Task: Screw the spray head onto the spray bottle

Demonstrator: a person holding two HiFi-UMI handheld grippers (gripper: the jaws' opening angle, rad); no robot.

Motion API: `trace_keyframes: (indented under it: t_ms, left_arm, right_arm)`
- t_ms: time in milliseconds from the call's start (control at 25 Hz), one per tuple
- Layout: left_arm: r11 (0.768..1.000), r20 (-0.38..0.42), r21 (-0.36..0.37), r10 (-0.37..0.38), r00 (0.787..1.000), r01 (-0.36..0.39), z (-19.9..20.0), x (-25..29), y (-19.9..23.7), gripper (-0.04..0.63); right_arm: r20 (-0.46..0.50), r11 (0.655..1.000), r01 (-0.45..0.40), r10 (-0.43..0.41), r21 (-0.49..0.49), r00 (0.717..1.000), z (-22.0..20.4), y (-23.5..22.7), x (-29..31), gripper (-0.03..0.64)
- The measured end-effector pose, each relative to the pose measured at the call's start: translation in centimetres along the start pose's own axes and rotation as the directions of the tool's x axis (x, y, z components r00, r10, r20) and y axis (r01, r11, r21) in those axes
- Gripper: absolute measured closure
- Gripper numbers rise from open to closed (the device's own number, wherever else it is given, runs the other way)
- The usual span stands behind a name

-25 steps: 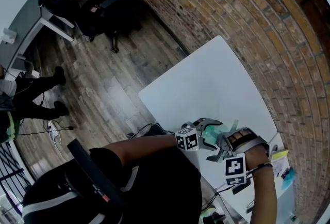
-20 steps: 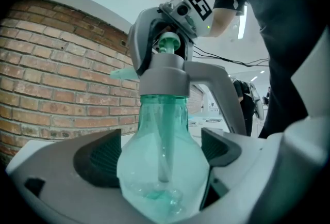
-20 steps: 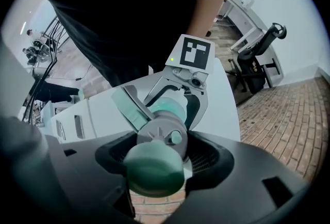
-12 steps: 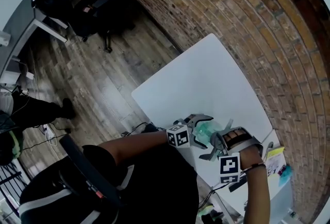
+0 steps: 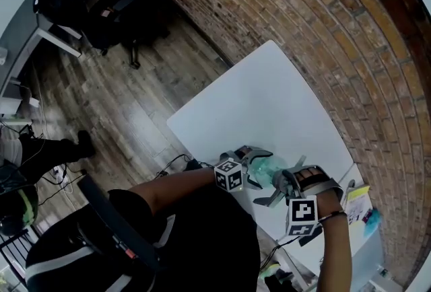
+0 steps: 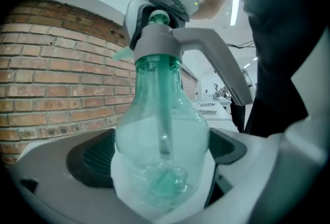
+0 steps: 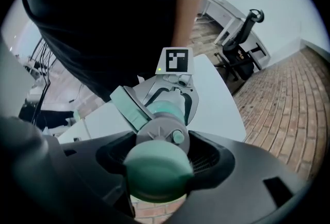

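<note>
The spray bottle (image 6: 160, 145) is see-through sea-green, its spray head (image 6: 157, 45) pale grey with a mint-green knob. The bench (image 5: 269, 102) is plain white. Beside the bench, the wall (image 5: 323, 21) is red-brown brick, and the floor (image 5: 121, 102) is grey-brown wood planks.

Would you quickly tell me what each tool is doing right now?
Left tool: open; its jaws have just been opening, bottle between them.
Right tool: closed on the spray head.
</note>
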State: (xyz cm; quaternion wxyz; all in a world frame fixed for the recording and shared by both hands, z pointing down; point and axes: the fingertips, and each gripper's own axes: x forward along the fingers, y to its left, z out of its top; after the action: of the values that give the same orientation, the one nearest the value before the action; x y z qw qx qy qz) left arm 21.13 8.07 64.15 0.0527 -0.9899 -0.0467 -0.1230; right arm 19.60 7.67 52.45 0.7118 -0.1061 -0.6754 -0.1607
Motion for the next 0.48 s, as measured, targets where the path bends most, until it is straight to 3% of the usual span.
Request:
trace_keyframes:
  t_ms: [160, 360, 480]
  left_arm:
    - [1.000, 0.009, -0.006, 0.002, 1.000, -0.002, 0.16, -0.05, -0.04, 0.032]
    - [1.000, 0.012, -0.006, 0.002, 1.000, -0.002, 0.08, -0.19, -0.08, 0.034]
    - [1.000, 0.020, -0.003, -0.004, 1.000, 0.005, -0.04, -0.04, 0.06, 0.034]
  right_arm:
    - [0.075, 0.981, -0.026, 0.012, 0.193, 0.997, 0.03, -0.08, -0.19, 0.329]
    - [0.127, 0.947, -0.034, -0.008, 0.319, 0.992, 0.22, -0.15, -0.19, 0.330]
    - [0.174, 0.910, -0.052, -0.023, 0.411, 0.984, 0.02, -0.36, -0.11, 0.330]
